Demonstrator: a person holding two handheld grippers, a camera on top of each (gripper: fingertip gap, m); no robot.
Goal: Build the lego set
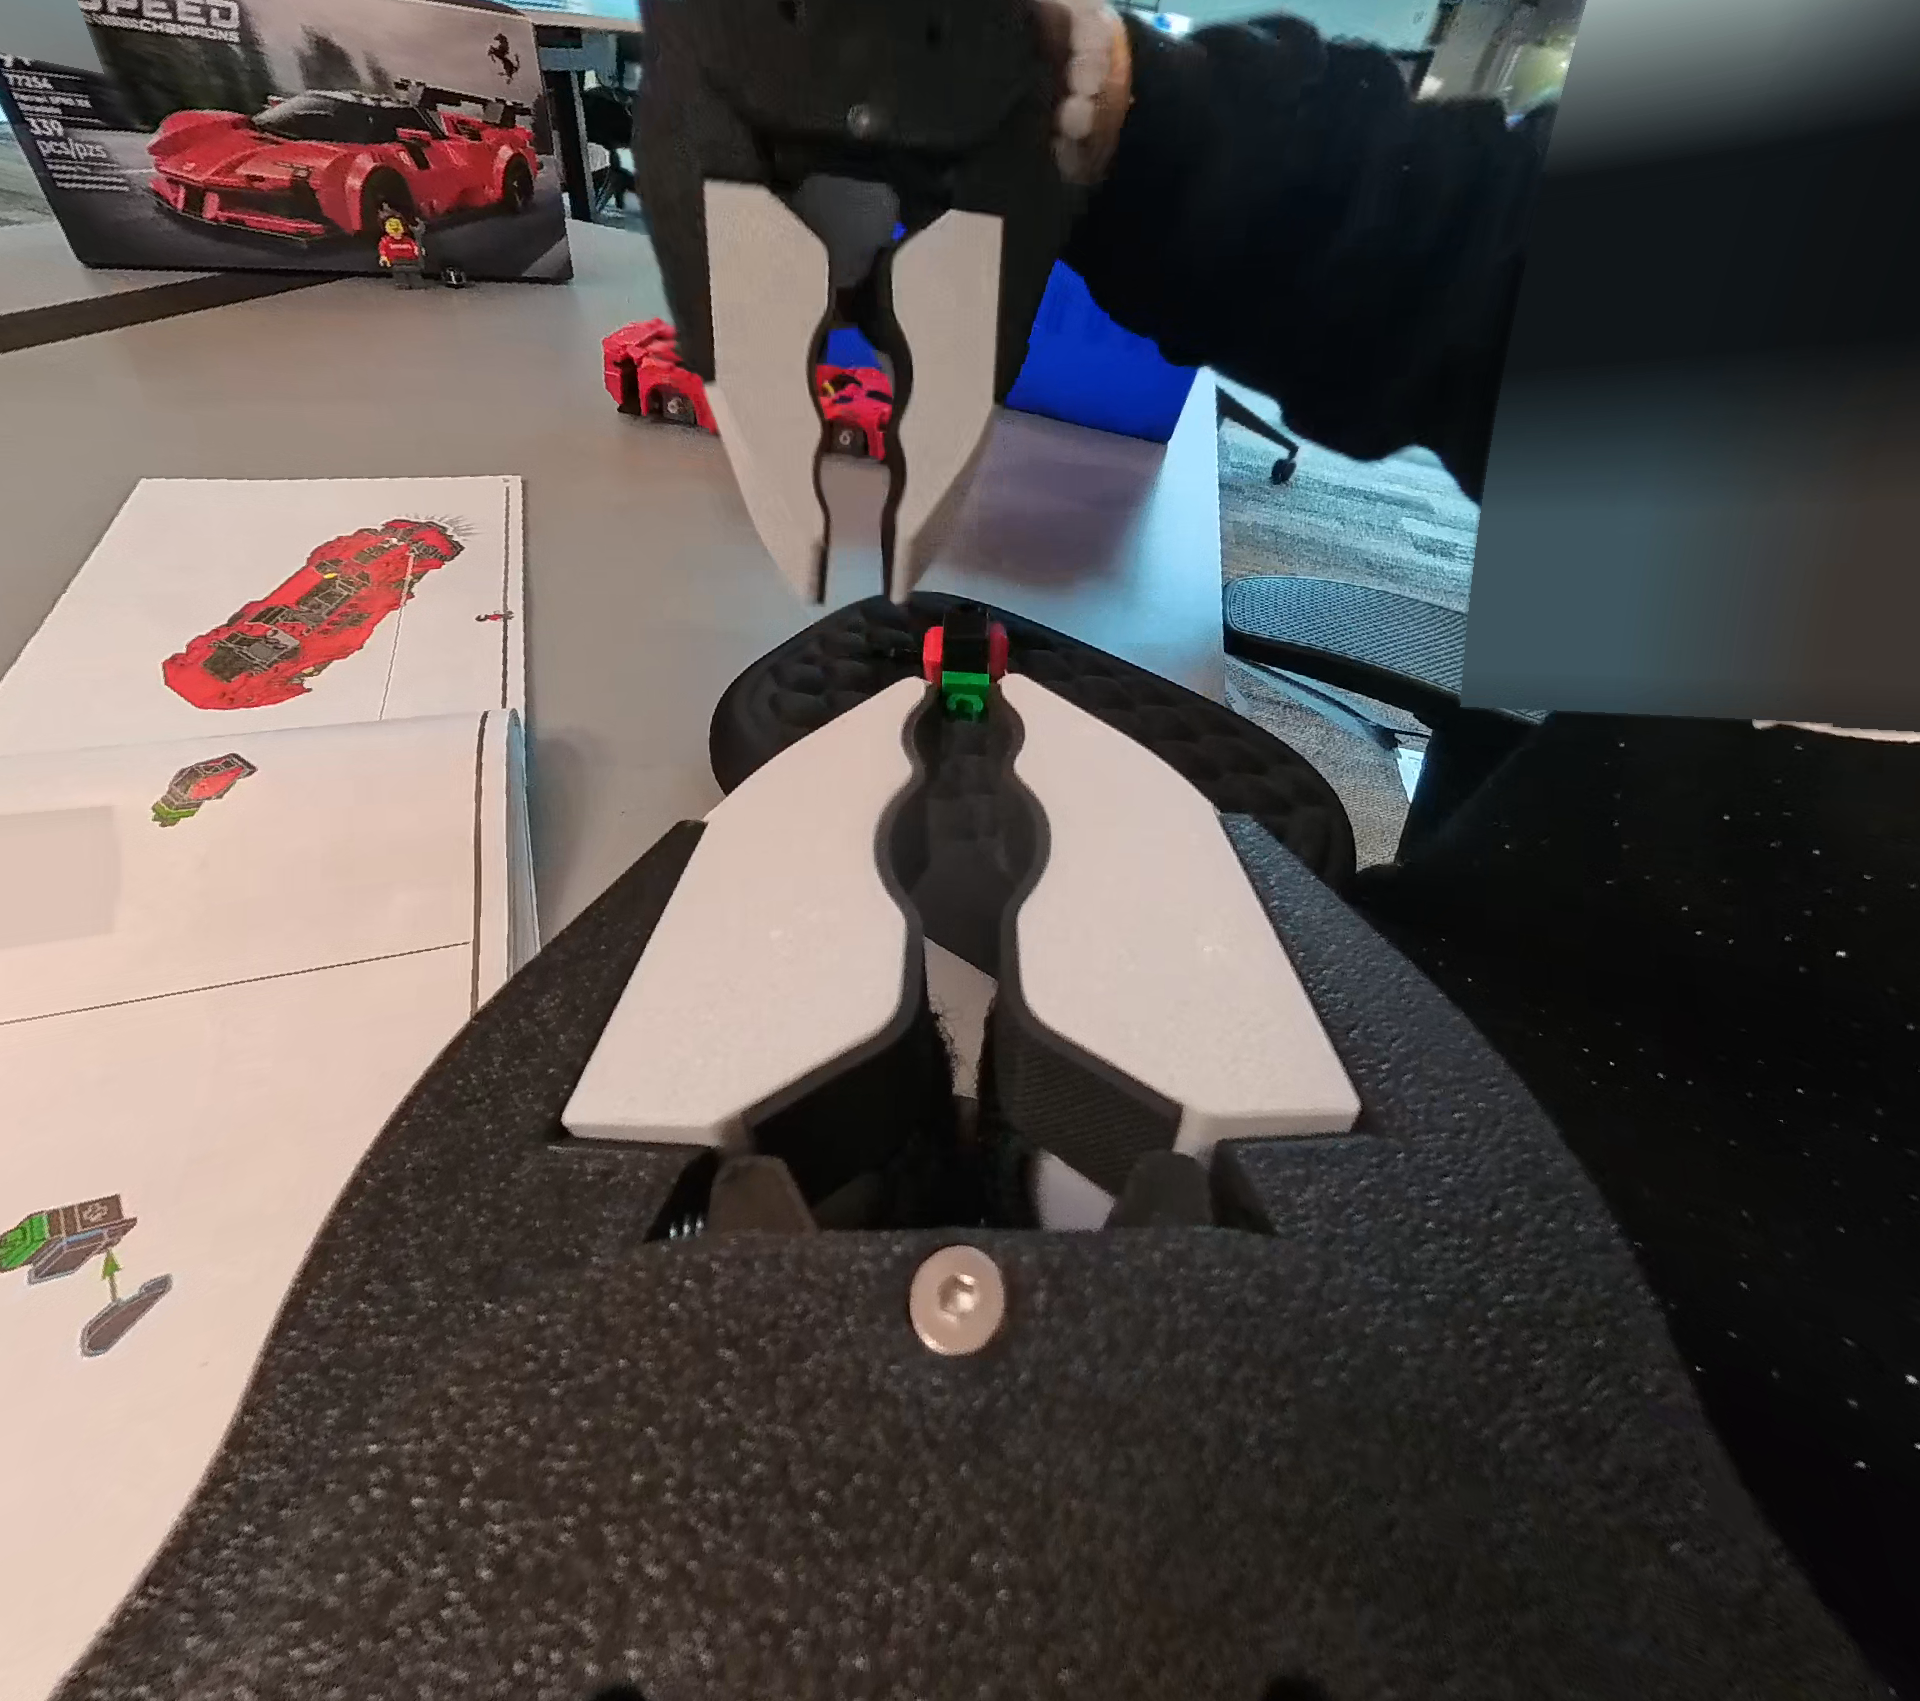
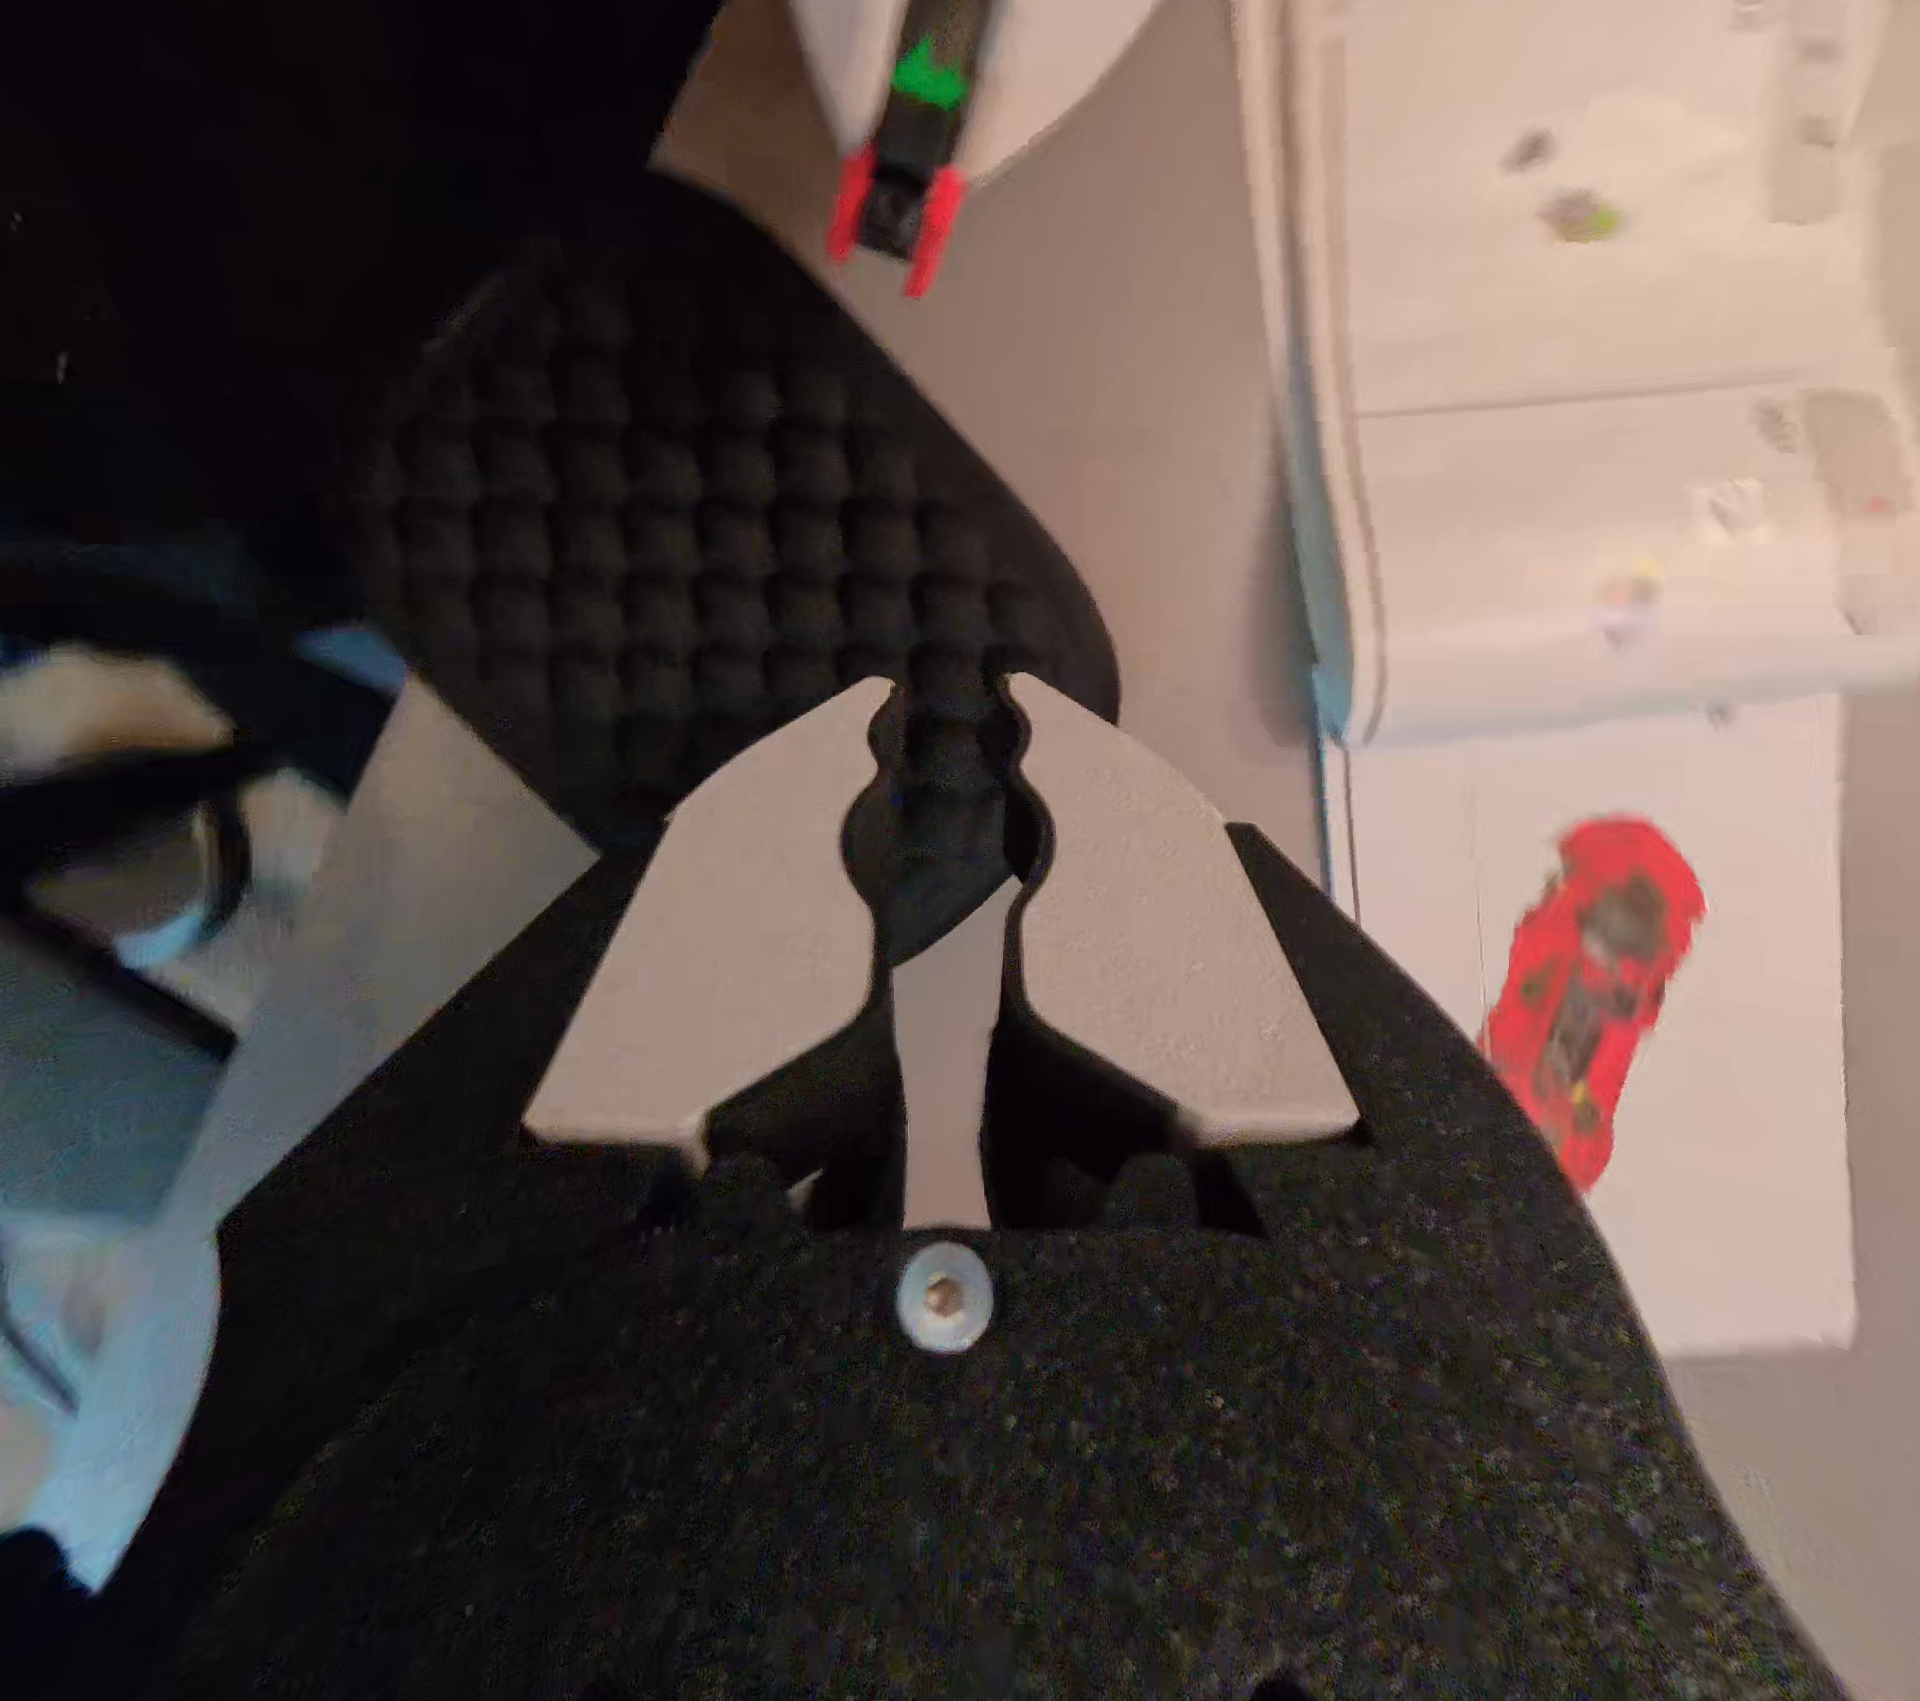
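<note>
We see the left tongs [image 1: 964, 683] clenched on a small lego assembly [image 1: 964, 659] of red, black and green bricks, held just above the near edge of the black dimpled pad [image 1: 1195, 758] on the bench [image 1: 582, 425]. The right tongs [image 1: 854, 597] point down at that pad — parted a little, empty. Left of the pad lies the open instruction booklet [image 1: 260, 820]; beyond it sits the part-built red car [image 1: 665, 384].

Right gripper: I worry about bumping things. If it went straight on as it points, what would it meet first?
Probably the black bumpy pad, which lies right past the right gripper fingertips. Depth is unclear. The small lego assembly in the left gripper sits beyond it.
</note>
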